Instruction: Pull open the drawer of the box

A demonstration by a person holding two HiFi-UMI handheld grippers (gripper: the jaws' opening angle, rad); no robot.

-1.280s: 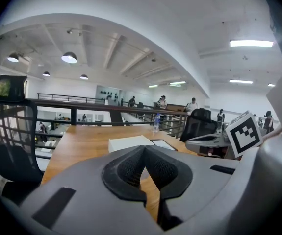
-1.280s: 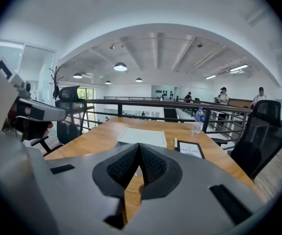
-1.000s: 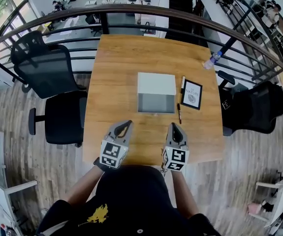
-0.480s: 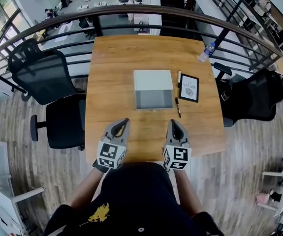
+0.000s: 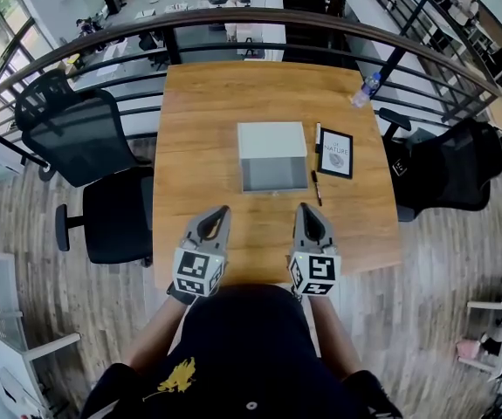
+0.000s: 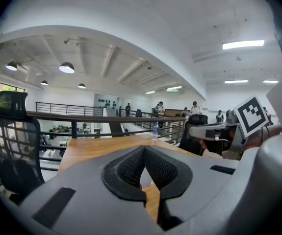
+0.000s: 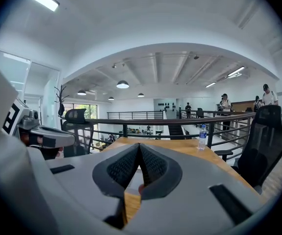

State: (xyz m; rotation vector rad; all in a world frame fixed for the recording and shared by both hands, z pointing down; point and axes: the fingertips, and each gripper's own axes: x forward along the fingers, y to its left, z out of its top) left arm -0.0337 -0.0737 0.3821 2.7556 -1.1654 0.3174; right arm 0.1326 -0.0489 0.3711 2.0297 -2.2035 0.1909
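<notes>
The box (image 5: 272, 140) sits mid-table, with a white top and a grey drawer front (image 5: 274, 175) turned toward me; the drawer looks closed. Both grippers hover over the near part of the table, short of the box and not touching it. My left gripper (image 5: 221, 211) is shut and holds nothing. My right gripper (image 5: 304, 209) is also shut and holds nothing. In the left gripper view the left gripper (image 6: 144, 150) has its jaws meeting at the tips. In the right gripper view the right gripper (image 7: 139, 146) shows the same. The jaws hide most of the box in both gripper views.
A framed card (image 5: 335, 153) and a dark pen (image 5: 316, 187) lie right of the box. A water bottle (image 5: 365, 88) stands at the far right corner of the wooden table (image 5: 207, 103). Black chairs (image 5: 115, 212) (image 5: 447, 173) flank the table, with a railing (image 5: 233, 20) behind.
Both grippers have lifted a little over the near table edge, the right slightly more. Their jaws stay shut. The box has not moved.
</notes>
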